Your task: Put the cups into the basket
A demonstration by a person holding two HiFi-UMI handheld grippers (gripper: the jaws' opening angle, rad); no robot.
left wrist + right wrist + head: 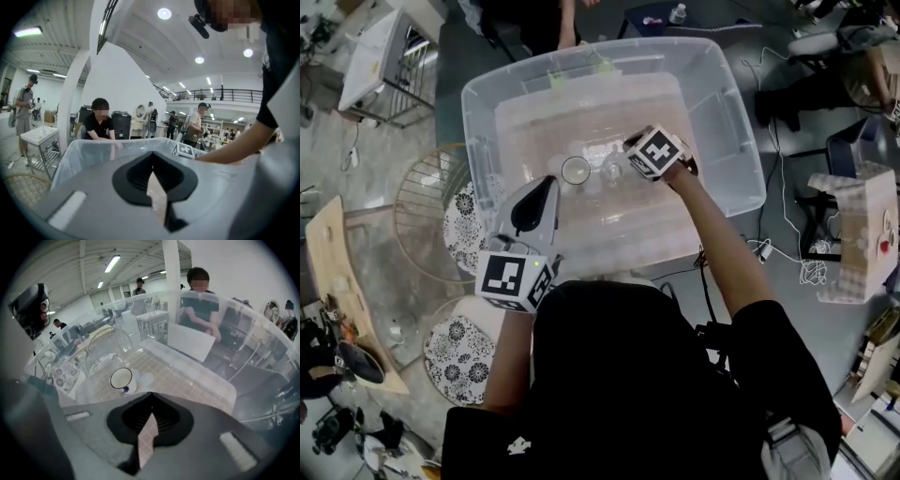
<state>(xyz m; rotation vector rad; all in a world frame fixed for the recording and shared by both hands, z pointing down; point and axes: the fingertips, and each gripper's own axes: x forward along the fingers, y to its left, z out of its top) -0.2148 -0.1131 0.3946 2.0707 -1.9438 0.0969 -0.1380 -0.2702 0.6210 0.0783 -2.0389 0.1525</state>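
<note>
A white cup with a dark rim (576,170) (123,379) stands on the tiled bottom of a large clear plastic bin (727,141). A second, pale cup (612,172) (146,378) sits just right of it. My right gripper (630,157) (151,393) hovers inside the bin just right of the cups, shut with nothing between its jaws. At the bin's near left wall my left gripper (549,180) (151,154) points over the rim, shut and empty. A round wire basket (427,211) (108,339) stands outside the bin on the left.
Round floral-patterned pieces (459,349) lie by the wire basket. A person in a black shirt (200,305) (99,124) leans on the bin's far wall. A metal cart (389,66) stands at far left, with cables (769,248) and a cardboard piece (861,239) at right.
</note>
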